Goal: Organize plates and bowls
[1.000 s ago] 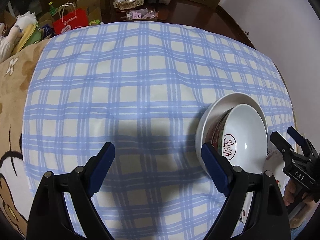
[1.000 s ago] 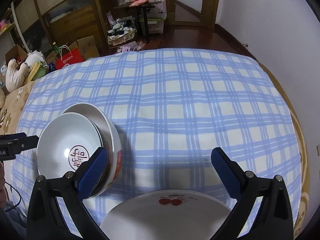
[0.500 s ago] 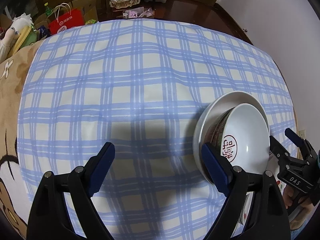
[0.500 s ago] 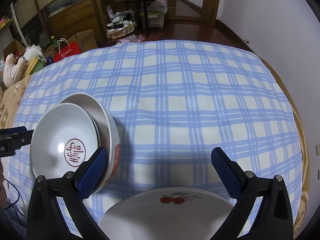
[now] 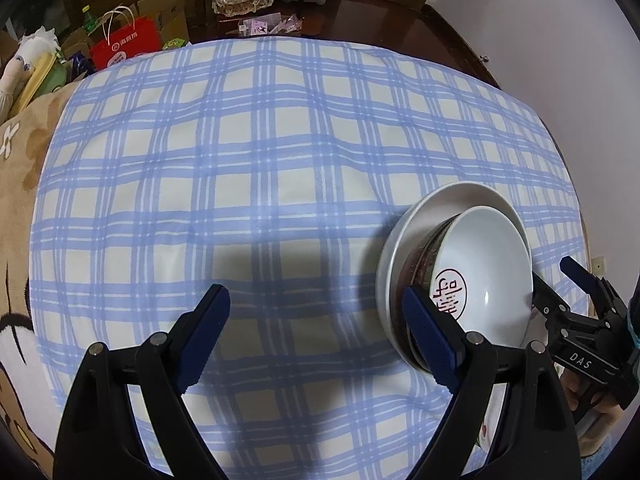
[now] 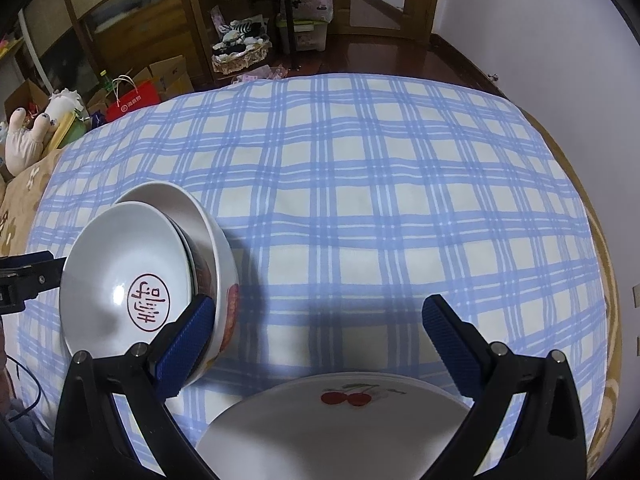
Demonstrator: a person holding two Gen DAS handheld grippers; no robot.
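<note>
A stack of nested white bowls stands on the blue checked cloth. The top bowl [image 5: 484, 276] has a red round seal inside; it also shows in the right wrist view [image 6: 124, 276]. The outer bowl [image 5: 440, 208] sits under it. My left gripper [image 5: 316, 320] is open and empty, its right finger just in front of the stack. My right gripper [image 6: 318, 332] is open and empty above a white plate with red cherries [image 6: 336, 428]. The right gripper also shows in the left wrist view [image 5: 560, 284], right of the bowls.
The blue checked cloth [image 5: 240, 160] covers a round surface. A brown blanket [image 5: 20, 152] lies to the left. A white wall [image 6: 540, 20] stands close on the right. Boxes, a red bag [image 5: 128, 40] and a basket sit on the floor beyond.
Both grippers have risen and drawn back a little, so the bowls sit slightly lower in view. The bowls and plate have not moved. Both grippers stay open.
</note>
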